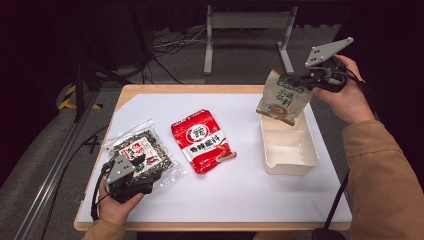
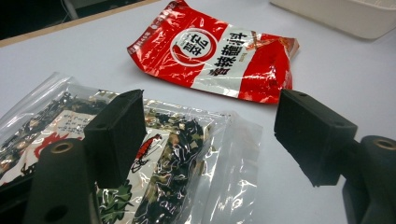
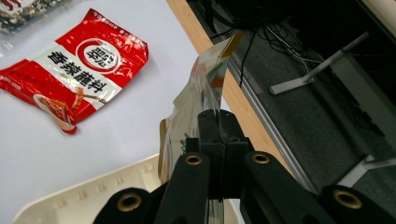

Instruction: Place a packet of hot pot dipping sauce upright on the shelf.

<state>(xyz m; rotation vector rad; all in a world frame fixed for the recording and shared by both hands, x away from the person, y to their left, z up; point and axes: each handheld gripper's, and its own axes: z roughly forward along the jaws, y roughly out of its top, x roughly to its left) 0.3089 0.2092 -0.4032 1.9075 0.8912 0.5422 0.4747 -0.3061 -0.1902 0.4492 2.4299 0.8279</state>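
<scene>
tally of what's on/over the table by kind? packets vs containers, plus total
Snack/seasoning packets: 3 – clear seaweed packet, red packet, beige packet held over the bin by the right gripper
Bins: 1 – white bin
Total: 4

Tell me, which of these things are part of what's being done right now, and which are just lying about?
In use:
- beige pouch, pinched in the right hand-held gripper over the white tray
- clear seaweed packet, under the open left hand-held gripper

Probably waiting or idle:
- red sachet, flat on the table
- metal stand and cables on the floor
</scene>
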